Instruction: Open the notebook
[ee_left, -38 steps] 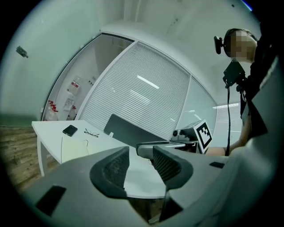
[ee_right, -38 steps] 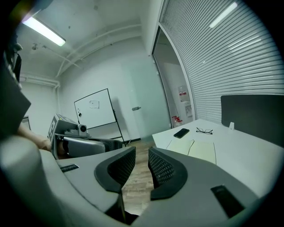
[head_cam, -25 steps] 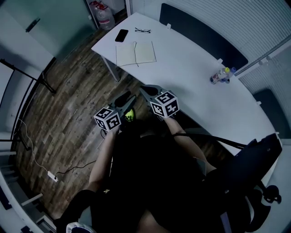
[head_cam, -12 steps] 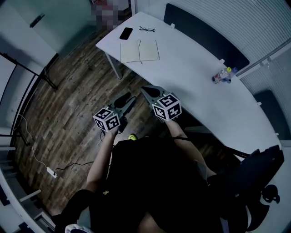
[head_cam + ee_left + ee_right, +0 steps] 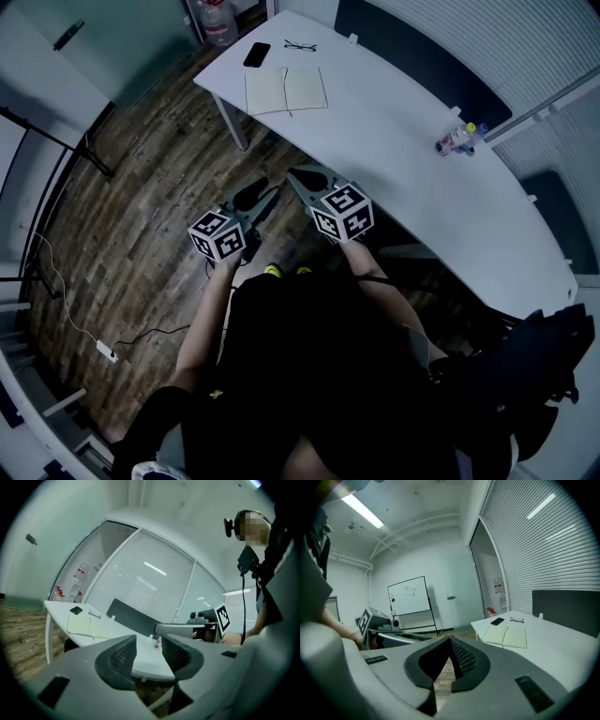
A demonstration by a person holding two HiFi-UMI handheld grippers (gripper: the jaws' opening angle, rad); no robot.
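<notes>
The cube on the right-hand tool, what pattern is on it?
The cube bears black-and-white square markers; the head view shows it best.

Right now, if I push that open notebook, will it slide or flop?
The notebook lies open, flat and thin, so probably light, sliding easily on the smooth table. Lifted by one side it would likely flop at the spine. Near the edge, it might fall.
</notes>
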